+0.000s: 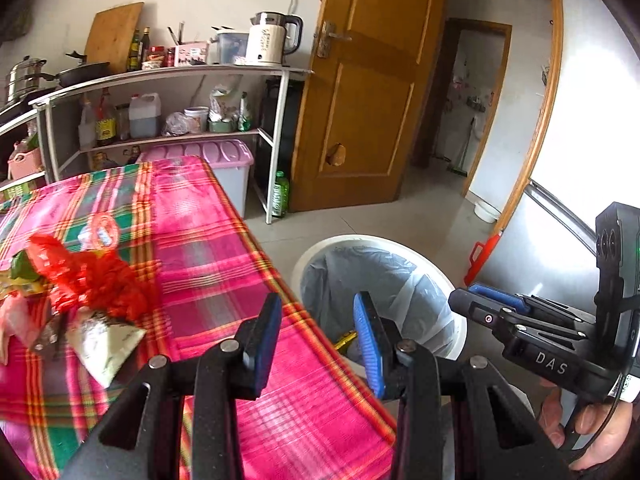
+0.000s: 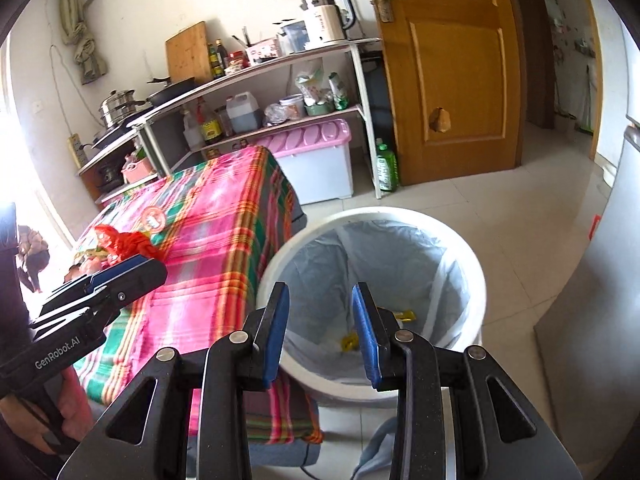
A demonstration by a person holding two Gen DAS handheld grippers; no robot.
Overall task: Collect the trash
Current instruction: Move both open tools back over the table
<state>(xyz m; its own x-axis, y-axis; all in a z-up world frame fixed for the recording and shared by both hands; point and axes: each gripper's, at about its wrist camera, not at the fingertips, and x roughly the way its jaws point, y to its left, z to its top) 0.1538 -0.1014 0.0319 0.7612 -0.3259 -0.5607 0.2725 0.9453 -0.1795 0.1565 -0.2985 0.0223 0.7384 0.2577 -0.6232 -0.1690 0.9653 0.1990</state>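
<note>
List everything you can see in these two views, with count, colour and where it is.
bin: one, white with a grey liner, on the floor beside the table
wrappers: two, yellow, at the bottom of the bin
table: one, pink plaid cloth
red bag: one, crumpled, on the table's far side
packet: one, white, on the table next to the red bag
shelf: one, white, against the wall
kettle: one, cream, on top of the shelf
box: one, pink lid, under the shelf
door: one, brown, open
left gripper: open, over the table edge
right gripper: open, above the bin
</note>
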